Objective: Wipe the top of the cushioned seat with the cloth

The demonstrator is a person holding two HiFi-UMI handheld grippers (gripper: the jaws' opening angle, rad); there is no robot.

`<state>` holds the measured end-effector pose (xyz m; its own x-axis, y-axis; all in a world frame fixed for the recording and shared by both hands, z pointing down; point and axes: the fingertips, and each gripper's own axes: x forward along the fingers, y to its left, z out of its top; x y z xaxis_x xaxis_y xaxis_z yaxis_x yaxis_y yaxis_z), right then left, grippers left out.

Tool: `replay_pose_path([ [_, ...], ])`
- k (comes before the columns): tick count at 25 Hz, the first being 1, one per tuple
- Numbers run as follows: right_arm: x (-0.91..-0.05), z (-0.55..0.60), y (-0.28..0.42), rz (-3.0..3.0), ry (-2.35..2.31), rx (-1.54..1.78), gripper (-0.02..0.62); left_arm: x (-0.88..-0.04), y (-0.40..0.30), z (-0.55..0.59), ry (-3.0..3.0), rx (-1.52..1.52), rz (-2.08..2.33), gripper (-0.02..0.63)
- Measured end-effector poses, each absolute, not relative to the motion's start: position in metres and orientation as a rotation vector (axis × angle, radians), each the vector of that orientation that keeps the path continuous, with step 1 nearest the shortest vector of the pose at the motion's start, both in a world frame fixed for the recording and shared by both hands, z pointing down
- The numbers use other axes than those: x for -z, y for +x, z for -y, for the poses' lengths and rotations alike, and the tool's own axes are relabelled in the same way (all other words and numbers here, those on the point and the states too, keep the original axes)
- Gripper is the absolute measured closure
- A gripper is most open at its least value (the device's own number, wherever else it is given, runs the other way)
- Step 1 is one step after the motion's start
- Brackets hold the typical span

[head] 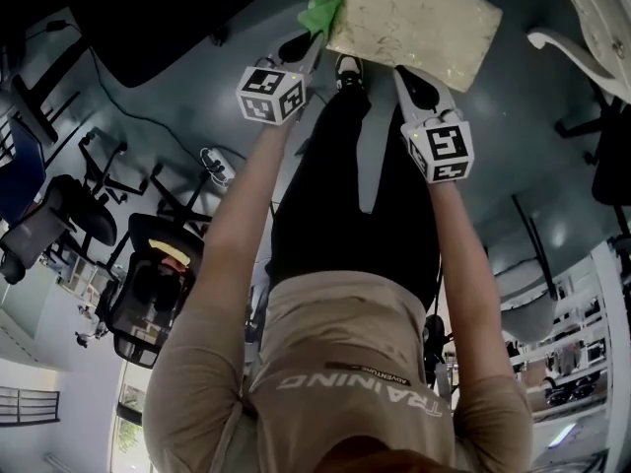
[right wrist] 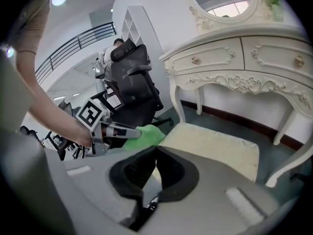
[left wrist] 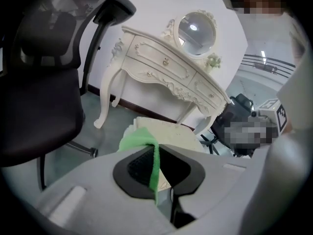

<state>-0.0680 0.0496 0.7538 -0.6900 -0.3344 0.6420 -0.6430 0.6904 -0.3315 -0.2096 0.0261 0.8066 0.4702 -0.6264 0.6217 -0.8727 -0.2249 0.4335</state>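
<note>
The left hand-held gripper [head: 314,33] pinches the green cloth [head: 321,12] against the seat [head: 419,23] at its near-left corner. The seat top stretches right and far from there. The right hand-held gripper [head: 402,72], jaws together and empty, hangs at the near edge.

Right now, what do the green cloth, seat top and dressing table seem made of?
The green cloth: soft matte fabric, perhaps microfibre; it bunches limply.
The seat top: cream textile, nubby surface.
The dressing table: likely painted wood, carved, satin sheen.
</note>
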Motion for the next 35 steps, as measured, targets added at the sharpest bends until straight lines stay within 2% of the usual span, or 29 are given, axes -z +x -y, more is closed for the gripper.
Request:
replay_pose_path([
  [6, -0.766, -0.047, -0.03, 2.33, 0.801, -0.764, 0.591, -0.846, -0.148, -0.037, 1.941, -0.466, 1.134, 0.581],
  [16, -0.774, -0.051, 0.054, 2.294, 0.898, -0.823, 0.591, -0.849, -0.058, -0.045, 2.004, -0.562, 0.98, 0.581],
  [35, -0.785, -0.035, 0.201, 2.261, 1.049, -0.88, 0.591, -0.84, 0.18, -0.049, 2.068, -0.501, 0.646, 0.581],
])
